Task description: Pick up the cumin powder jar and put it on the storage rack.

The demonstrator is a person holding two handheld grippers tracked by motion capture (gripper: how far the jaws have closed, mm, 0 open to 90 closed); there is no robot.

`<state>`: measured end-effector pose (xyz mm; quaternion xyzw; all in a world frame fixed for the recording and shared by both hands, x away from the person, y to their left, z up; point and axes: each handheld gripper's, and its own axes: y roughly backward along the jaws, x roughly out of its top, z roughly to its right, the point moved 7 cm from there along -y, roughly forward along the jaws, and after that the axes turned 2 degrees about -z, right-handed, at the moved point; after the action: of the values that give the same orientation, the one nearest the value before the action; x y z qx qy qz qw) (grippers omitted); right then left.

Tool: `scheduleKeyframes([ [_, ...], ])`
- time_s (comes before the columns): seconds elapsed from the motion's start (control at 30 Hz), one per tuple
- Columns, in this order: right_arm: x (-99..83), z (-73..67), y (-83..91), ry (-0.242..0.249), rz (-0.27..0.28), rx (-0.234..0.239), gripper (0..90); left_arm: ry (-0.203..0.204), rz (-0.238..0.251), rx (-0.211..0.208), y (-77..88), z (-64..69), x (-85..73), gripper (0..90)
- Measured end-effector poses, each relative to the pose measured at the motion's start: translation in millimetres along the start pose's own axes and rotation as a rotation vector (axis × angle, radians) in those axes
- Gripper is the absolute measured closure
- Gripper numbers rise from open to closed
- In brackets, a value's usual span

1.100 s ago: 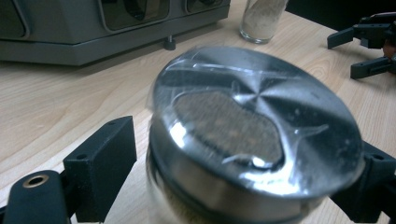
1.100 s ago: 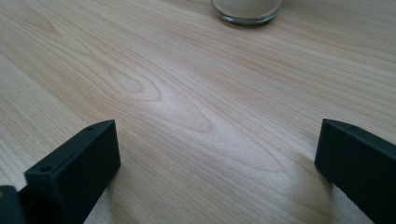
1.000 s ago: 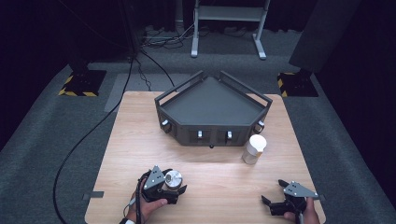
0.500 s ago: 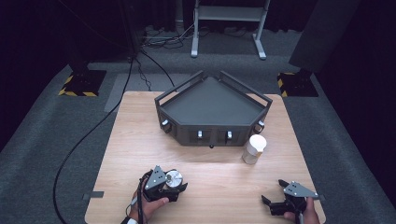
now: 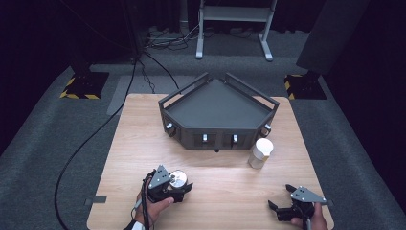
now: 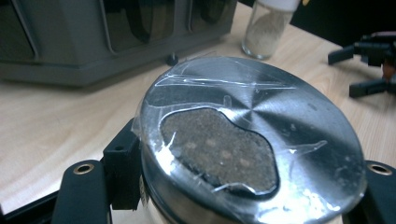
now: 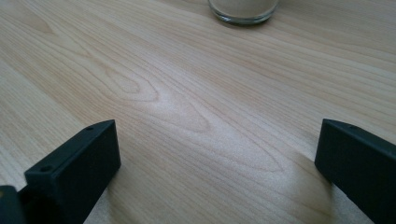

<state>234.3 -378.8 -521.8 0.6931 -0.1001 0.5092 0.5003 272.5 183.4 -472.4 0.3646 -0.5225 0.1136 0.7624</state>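
Two claws: left claw (image 5: 184, 188) clamped around steel tin (image 5: 178, 178), right claw (image 5: 282, 203) apparently wide, empty.

**Steel-lidded jar near the front-left of the tabletop**

The jar (image 5: 177, 179) is a small round container with a brushed, shiny metal lid. In the left gripper view the lid (image 6: 252, 140) shows fine radial machining marks that catch the light. A dark, irregular window in its middle reveals a brownish, grainy filling, and wrinkled clear tape lies across the top, lifting at the edges. The jar stands upright, its lid facing up and tilted slightly toward the camera. It sits near the front edge of the tabletop, toward the front-left corner, well apart from the back edge. The black pads of the left gripper (image 5: 173, 186) press on its sides.
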Motion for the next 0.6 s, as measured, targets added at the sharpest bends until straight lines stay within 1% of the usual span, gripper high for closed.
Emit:
scheduleKeyframes([
  [0.03, 0.0, 0.0, 0.0, 0.000, 0.000, 0.000, 0.0, 0.009, 0.007, 0.002, 0.0, -0.9, 3.2, 30.2],
  [0.13, 0.0, 0.1, 0.0, 0.000, 0.000, 0.000, 0.0, 0.011, 0.022, 0.005, 0.3, -3.2, 16.4, 30.2],
  [0.23, 0.0, 0.1, 0.0, 0.000, 0.000, 0.001, 0.0, -0.008, 0.028, 0.009, 0.9, -3.6, 32.6, 30.2],
  [0.33, 0.0, 0.1, 0.0, 0.000, 0.000, 0.000, 0.0, -0.015, 0.022, 0.009, 1.0, -4.1, 49.8, 30.2],
  [0.47, 0.0, 0.1, 0.0, -0.001, 0.000, 0.000, 0.0, -0.034, -0.008, 0.018, 1.1, -3.0, 73.2, 30.2],
  [0.5, 0.0, 0.1, 0.0, -0.001, 0.000, 0.000, 0.0, -0.038, -0.008, 0.015, 0.8, -3.1, 77.6, 30.2],
  [0.6, 0.0, 0.1, 0.0, 0.000, 0.000, 0.000, 0.0, -0.023, -0.006, 0.012, -1.5, -4.6, 88.0, 30.3],
])
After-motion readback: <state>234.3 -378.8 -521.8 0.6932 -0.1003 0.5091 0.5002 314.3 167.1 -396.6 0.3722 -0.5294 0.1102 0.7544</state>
